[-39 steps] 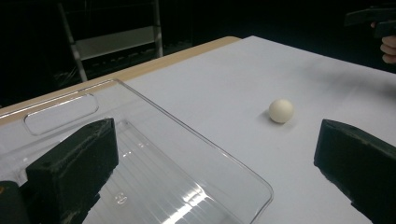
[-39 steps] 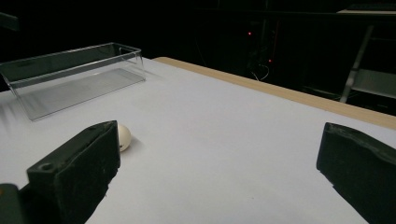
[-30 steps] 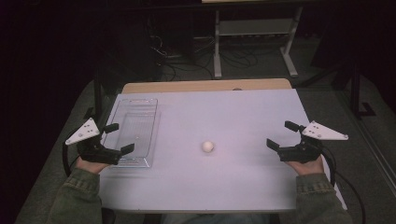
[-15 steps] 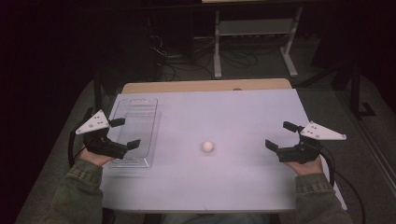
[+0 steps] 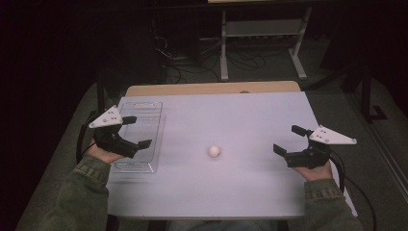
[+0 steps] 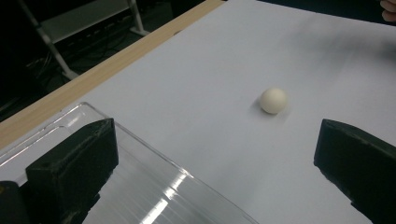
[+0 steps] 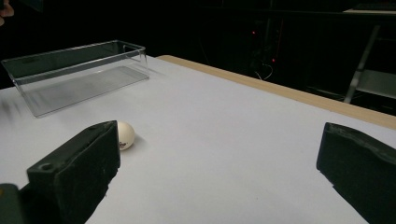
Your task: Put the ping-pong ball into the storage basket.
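A small white ball (image 5: 214,151) rests near the middle of the white table top (image 5: 231,115); it also lies ahead in the left gripper view (image 6: 273,100) and partly behind a jaw in the right gripper view (image 7: 125,135). A clear plastic bin (image 5: 143,135) stands empty at the table's left. My left gripper (image 5: 136,132) hovers open over the bin's near part, with the bin's rim (image 6: 154,154) just below its jaws. My right gripper (image 5: 289,140) is open at the right side, well apart from the ball, holding nothing.
A wooden strip (image 5: 211,88) runs along the table's far edge. Beyond it the floor is dark, with a metal shelf frame (image 5: 262,36) and loose cables (image 5: 187,53). The clear bin (image 7: 70,70) stands far off in the right gripper view.
My left gripper has risen and shifted right over the bin's near part. The right gripper has barely moved. The ball stays still.
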Demonstrator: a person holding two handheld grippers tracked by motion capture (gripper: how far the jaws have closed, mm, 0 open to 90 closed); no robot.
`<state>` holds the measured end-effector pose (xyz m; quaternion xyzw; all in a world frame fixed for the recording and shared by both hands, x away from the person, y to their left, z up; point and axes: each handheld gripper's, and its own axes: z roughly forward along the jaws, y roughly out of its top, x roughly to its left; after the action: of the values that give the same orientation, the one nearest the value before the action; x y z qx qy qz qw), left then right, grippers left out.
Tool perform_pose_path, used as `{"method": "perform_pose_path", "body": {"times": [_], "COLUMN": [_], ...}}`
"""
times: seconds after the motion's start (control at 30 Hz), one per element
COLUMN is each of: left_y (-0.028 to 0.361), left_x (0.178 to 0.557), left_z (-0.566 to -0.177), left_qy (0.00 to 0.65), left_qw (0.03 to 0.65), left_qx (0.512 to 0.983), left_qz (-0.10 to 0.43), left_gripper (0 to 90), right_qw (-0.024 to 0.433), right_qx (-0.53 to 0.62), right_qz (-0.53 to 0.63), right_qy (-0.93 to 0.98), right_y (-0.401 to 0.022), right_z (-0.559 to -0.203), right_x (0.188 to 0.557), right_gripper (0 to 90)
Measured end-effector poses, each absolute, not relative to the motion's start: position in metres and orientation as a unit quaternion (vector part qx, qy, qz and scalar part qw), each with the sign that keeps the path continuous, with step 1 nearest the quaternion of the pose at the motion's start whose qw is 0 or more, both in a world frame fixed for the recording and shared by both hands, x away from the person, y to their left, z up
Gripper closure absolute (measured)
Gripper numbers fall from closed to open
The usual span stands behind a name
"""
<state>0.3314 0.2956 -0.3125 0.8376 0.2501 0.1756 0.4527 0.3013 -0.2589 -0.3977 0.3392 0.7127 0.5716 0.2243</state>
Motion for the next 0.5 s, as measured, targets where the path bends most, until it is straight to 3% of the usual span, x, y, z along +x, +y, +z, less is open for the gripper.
{"method": "perform_pose_path", "body": {"times": [0.5], "left_y": [0.274], "left_x": [0.347], "left_z": [-0.301], "left_qy": [0.230], "left_qw": [0.434], "left_qx": [0.855], "left_qz": [0.167], "left_gripper": [0.0], "right_qw": [0.223], "right_qx": [0.340], "right_qz": [0.571], "right_qy": [0.713], "right_y": [-0.259], "right_z": [-0.398], "right_x": [0.301], "right_gripper": [0.0]}}
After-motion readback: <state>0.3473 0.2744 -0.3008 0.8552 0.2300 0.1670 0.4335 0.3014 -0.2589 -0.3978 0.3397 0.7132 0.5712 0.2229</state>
